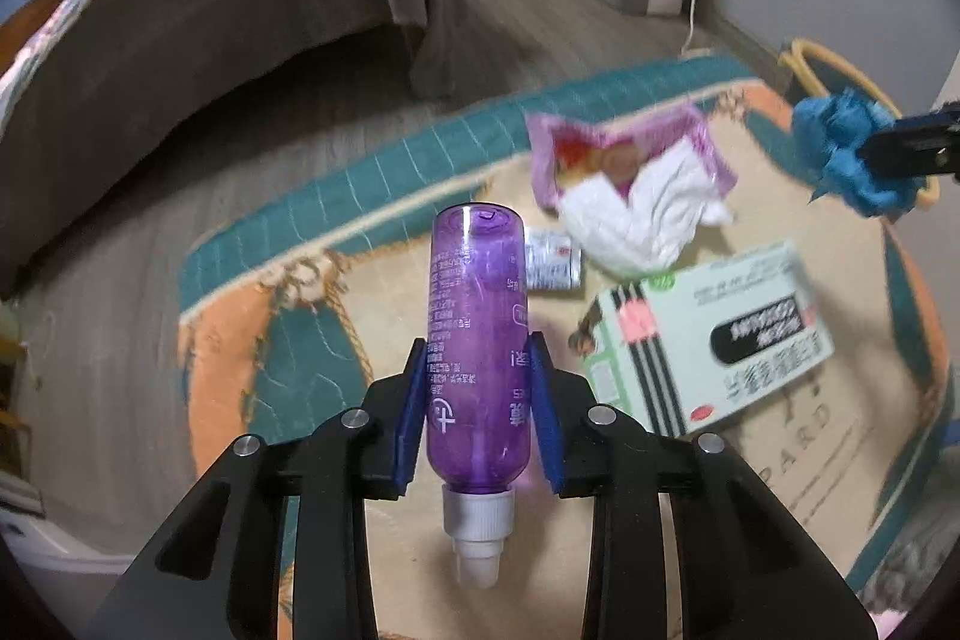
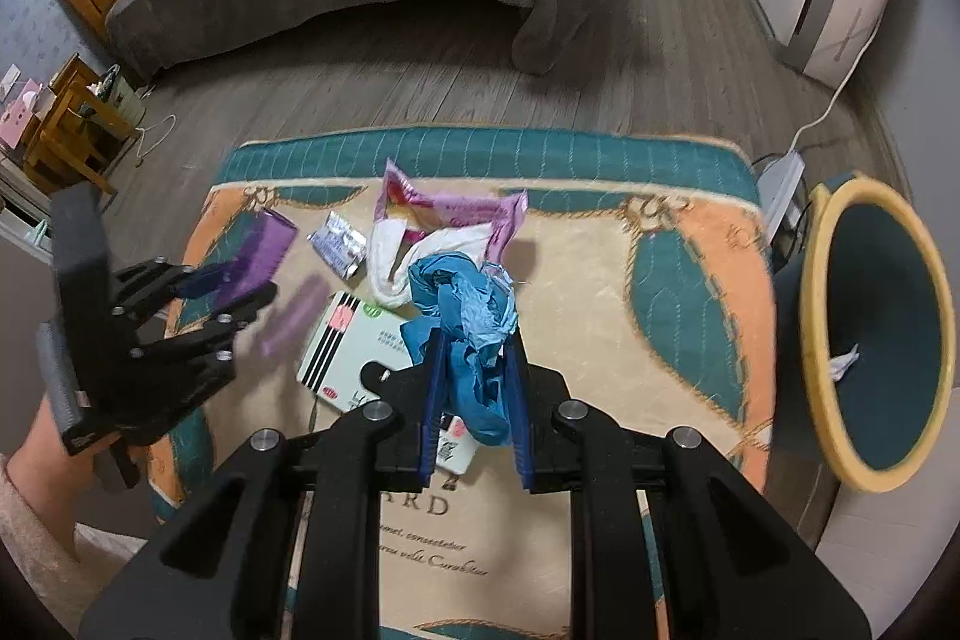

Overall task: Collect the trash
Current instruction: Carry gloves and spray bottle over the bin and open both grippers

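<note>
Now we hold the left gripper [image 1: 480, 400] clamped on a purple spray bottle [image 1: 478, 352], nozzle toward the camera, above the rug [image 2: 600, 244]. Beyond it on the rug lie a foil packet [image 1: 552, 261], a pink wrapper [image 2: 450, 214] with white tissue [image 1: 636, 220], and a pale green box [image 1: 708, 334]. Our right gripper [image 2: 477, 400] pinches crumpled blue paper [image 2: 465, 316]. Off the rug's right edge stands a yellow-rimmed bin [image 2: 828, 340].
</note>
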Demonstrator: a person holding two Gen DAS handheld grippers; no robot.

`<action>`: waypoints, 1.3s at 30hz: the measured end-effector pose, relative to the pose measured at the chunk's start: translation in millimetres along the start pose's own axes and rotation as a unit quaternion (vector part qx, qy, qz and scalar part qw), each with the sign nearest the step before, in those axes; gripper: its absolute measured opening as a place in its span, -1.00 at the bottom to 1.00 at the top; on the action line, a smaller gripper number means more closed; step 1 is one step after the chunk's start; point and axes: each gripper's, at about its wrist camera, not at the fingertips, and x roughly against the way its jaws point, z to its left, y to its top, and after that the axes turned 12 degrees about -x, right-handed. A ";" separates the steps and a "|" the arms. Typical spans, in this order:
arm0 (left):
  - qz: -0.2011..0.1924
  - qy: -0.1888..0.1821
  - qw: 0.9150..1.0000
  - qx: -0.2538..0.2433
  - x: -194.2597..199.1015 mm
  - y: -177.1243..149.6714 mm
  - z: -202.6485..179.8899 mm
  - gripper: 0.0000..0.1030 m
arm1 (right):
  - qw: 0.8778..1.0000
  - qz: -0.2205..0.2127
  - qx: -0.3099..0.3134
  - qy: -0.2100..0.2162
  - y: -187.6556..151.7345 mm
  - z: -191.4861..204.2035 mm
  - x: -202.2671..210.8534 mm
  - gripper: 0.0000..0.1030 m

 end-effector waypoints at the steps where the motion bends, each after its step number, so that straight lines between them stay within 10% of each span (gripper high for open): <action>1: -0.008 0.002 1.000 0.001 5.0 3.2 -0.5 -0.35 | 1.000 -0.006 0.002 -0.002 1.9 -0.7 2.4 -0.64; 19: -0.139 0.009 0.990 -0.017 107.8 83.8 -48.1 -0.35 | 0.995 -0.099 -0.026 0.000 29.6 -35.8 63.9 -0.64; 39: -0.157 -0.044 0.985 -0.065 109.7 141.8 -133.4 -0.35 | 0.983 -0.151 -0.101 -0.011 34.6 -142.0 116.2 -0.64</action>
